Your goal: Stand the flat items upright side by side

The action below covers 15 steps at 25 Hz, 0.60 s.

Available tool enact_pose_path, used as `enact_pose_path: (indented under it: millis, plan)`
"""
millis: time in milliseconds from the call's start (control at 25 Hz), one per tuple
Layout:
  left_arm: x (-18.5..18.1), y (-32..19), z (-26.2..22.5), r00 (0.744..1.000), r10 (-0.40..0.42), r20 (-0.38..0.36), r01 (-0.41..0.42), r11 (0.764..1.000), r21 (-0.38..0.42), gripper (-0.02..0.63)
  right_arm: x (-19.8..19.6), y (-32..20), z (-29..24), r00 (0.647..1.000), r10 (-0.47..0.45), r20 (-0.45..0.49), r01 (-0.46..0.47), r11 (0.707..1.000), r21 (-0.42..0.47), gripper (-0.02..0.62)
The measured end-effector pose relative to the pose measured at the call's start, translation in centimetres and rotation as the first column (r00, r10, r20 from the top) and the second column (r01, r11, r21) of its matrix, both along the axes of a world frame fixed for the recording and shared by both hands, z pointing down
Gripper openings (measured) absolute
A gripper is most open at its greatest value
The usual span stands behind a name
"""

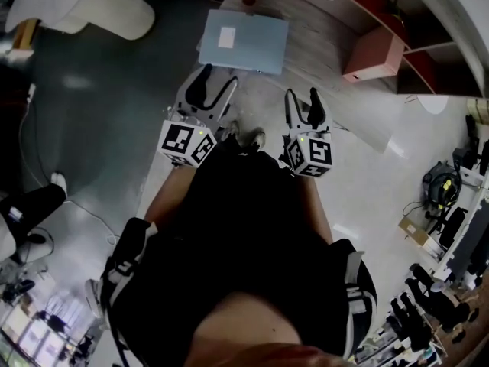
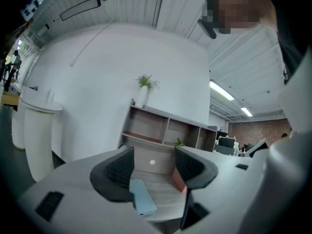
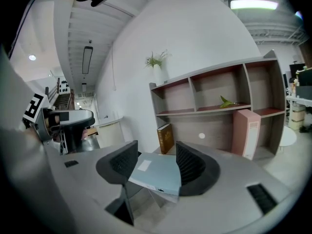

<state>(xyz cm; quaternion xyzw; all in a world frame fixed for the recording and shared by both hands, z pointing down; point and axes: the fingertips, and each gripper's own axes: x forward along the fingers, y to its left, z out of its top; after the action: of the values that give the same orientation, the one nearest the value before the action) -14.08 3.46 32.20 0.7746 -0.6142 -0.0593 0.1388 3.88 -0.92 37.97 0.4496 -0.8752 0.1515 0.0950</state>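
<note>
A light blue flat folder (image 1: 244,40) with a white label lies flat on the low wooden shelf board (image 1: 321,33). A pink box (image 1: 374,56) stands upright to its right, and a brown book (image 3: 165,138) leans at the back left. Both grippers hang short of the shelf, close to the person's body. My left gripper (image 1: 212,84) is open and empty; in its own view the blue folder (image 2: 142,196) and pink box (image 2: 178,179) show far off past the jaws. My right gripper (image 1: 302,99) is open and empty too, pointing at the blue folder (image 3: 156,174), with the pink box (image 3: 247,130) to the right.
The shelf unit (image 3: 219,101) has several open compartments and a white vase with a plant (image 3: 157,69) on top. A white rounded counter (image 1: 92,6) stands at the far left. Cables and gear (image 1: 447,197) lie on the floor at right. The person's shoes (image 1: 243,136) are between the grippers.
</note>
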Motion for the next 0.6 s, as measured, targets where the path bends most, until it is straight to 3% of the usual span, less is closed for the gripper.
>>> enact_pose_path:
  millis: [240, 600]
  plan:
    - [-1.1, 1.3, 2.6, 0.997, -0.082, -0.014, 0.08, 0.994, -0.08, 0.255, -0.6, -0.3, 2.4, 0.998, -0.056, 0.001, 0.056, 0.996, -0.075, 0.268]
    - [-4.2, 0.9, 8.2, 0.987, -0.162, 0.015, 0.162, 0.966, -0.203, 0.255, -2.9, -2.9, 7.9, 0.991, -0.133, 0.008, 0.132, 0.97, -0.205, 0.288]
